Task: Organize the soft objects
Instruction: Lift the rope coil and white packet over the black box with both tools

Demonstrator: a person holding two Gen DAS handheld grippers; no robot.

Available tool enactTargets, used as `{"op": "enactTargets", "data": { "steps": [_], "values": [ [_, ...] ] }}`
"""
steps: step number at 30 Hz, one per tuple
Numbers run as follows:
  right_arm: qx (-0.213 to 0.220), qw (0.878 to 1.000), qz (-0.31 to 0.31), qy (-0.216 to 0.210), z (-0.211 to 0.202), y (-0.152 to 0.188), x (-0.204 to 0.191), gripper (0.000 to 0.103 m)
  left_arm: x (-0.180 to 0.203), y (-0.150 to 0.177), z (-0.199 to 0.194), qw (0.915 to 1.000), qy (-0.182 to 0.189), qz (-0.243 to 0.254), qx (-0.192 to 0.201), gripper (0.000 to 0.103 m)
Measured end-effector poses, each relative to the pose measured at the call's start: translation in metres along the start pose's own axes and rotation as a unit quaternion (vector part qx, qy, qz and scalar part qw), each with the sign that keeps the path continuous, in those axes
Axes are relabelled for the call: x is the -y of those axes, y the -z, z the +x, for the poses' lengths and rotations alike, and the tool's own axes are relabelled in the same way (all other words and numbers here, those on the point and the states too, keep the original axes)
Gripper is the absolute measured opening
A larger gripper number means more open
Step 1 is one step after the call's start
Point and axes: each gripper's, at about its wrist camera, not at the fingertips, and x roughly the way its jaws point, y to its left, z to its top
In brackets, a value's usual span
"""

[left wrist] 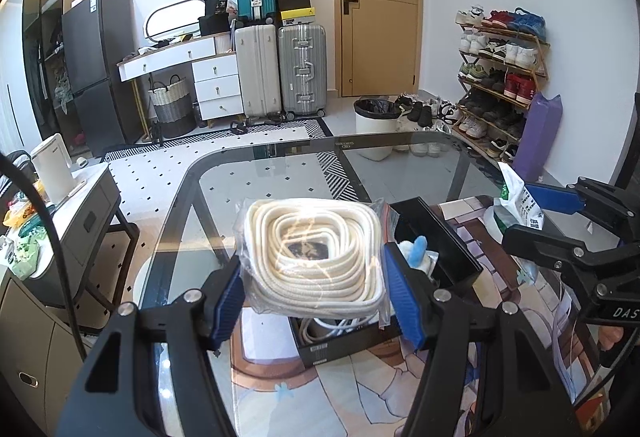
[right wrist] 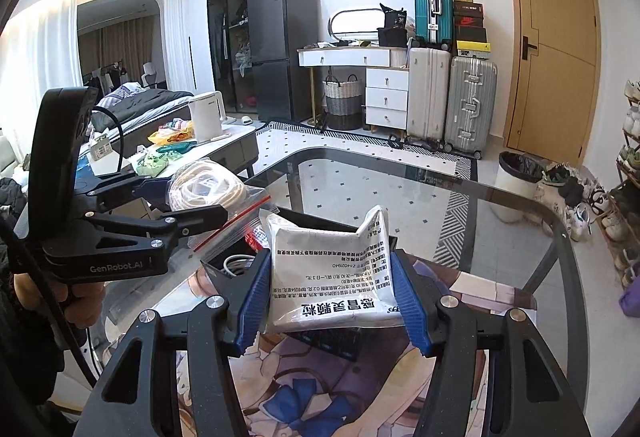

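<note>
A clear zip bag of coiled white rope [left wrist: 314, 261] is gripped between the blue fingers [left wrist: 229, 303] of the left gripper [left wrist: 316, 307] and is held up above an open black box [left wrist: 436, 249] that stands on the glass worktop [left wrist: 256, 177]. Inside the box, more white cord [left wrist: 340, 325] and a small blue-and-white soft item [left wrist: 418, 251] can be seen. A white printed packet [right wrist: 332, 277] is clamped between the fingers [right wrist: 254, 301] of the right gripper [right wrist: 334, 307], its sides bent upward by the squeeze, and it is held over the near end of the same box [right wrist: 232, 269]. In the right wrist view, the left gripper [right wrist: 160, 213] is seen to the left with the red-zipped rope bag [right wrist: 208, 193] in its fingers. A printed mat [right wrist: 304, 389] is spread on the worktop [right wrist: 400, 189] under the box.
</note>
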Motion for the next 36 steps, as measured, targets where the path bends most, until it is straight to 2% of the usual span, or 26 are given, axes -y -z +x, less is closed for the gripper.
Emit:
{"op": "enactTargets", "data": {
  "steps": [15,36],
  "values": [
    [-0.006,1.0,0.003,-0.01,0.021,-0.006,0.002,0.059,-0.007,-0.007,0.029,0.9999,-0.007,-0.004,-0.009,0.064],
    [-0.031,0.999,0.002,-0.031,0.076,-0.008,0.009,0.059,-0.006,-0.005,0.065,0.9996,-0.002,0.009,-0.027,0.064]
  ]
}}
